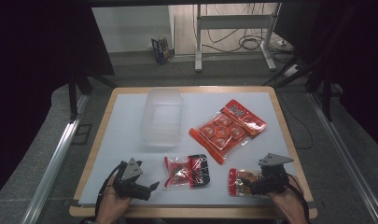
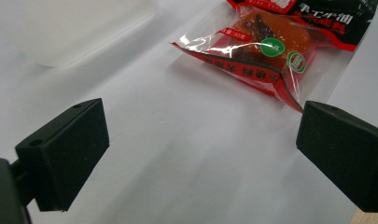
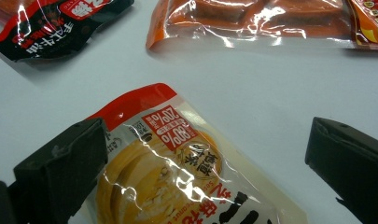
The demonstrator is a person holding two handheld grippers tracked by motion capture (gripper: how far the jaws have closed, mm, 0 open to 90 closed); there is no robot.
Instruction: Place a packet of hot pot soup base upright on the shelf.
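Three snack packets lie on the white table. A large orange-red packet is at the right middle. A small red and black packet lies near the front centre. A red-topped packet with yellow contents lies at the front right. My left gripper is open, low over bare table, left of the red and black packet. My right gripper is open, its jaws standing either side of the yellow packet.
A clear plastic tub stands at the centre back of the table. The wooden table edge runs just in front of both hands. Dark floor, a stand and cables lie beyond the table.
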